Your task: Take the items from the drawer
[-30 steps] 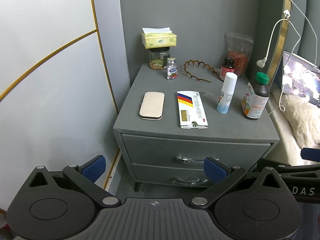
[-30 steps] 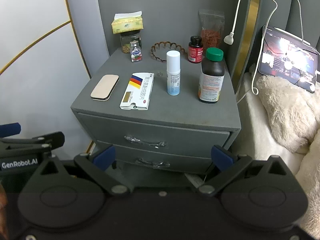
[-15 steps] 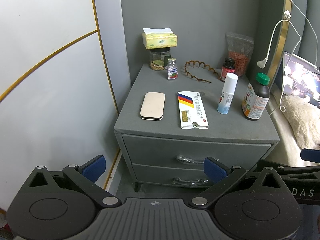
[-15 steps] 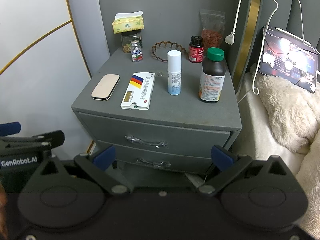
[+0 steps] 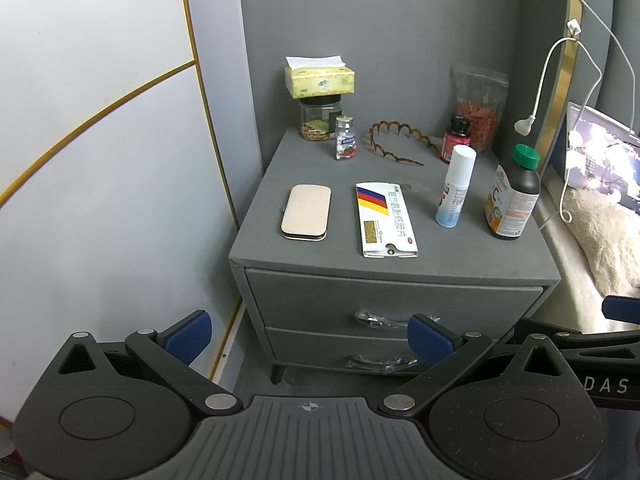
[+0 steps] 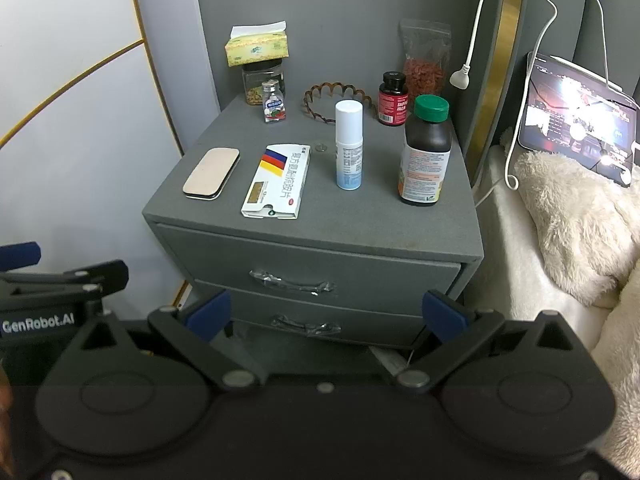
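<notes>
Left gripper (image 5: 309,332) low in frame, level, facing nightstand (image 5: 392,252); jaws spread wide, holding nothing, touching nothing
Right gripper (image 6: 326,314) same pose at bottom of frame, jaws wide apart, empty
Beyond fingertips, mid-frame: top drawer (image 6: 308,266) and lower drawer (image 6: 320,320), both closed
Farther, on top: pill box (image 5: 386,220), spray (image 5: 456,186), bottle (image 5: 512,198)

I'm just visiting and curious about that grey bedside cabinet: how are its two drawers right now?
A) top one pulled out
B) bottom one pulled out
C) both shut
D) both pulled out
C: the top drawer and the bottom drawer both sit flush with the front of the cabinet, and neither the left gripper nor the right gripper touches a handle.
</notes>
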The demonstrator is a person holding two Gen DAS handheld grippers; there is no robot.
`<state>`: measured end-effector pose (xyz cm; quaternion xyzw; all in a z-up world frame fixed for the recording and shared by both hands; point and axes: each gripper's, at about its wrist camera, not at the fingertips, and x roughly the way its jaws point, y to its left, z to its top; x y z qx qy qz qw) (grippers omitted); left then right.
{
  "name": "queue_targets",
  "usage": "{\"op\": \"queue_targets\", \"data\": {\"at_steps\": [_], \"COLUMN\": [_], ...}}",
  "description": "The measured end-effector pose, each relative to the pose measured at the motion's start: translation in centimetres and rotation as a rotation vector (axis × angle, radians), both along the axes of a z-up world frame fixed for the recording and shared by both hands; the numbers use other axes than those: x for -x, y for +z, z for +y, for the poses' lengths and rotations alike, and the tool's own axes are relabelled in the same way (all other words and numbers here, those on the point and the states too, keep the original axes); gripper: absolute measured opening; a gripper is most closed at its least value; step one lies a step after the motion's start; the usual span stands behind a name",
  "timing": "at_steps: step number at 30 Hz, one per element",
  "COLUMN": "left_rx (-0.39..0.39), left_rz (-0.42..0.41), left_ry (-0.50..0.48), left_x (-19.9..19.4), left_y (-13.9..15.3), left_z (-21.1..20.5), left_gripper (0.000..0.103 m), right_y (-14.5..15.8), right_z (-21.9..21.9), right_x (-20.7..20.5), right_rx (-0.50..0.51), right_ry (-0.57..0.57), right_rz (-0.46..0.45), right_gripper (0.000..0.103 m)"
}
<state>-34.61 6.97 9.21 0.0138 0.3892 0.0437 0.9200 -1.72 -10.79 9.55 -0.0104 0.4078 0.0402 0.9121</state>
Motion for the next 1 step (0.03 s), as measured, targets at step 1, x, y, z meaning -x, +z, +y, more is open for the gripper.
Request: {"op": "queue_targets", "data": {"at_steps": [1], "left_rx": [-0.001], "left_rz": [0.000], "left_ry": [0.000], "left_x": [0.02], "left_y": [-0.01], "left_z": [0.03], "left_gripper": [0.103], "right_y": [0.01], "right_z": [-0.01], "right_x": [0.01], "right_rx": [0.000], "right_ry": [0.000], "right_rz": [0.000], "right_gripper": [0.103]}}
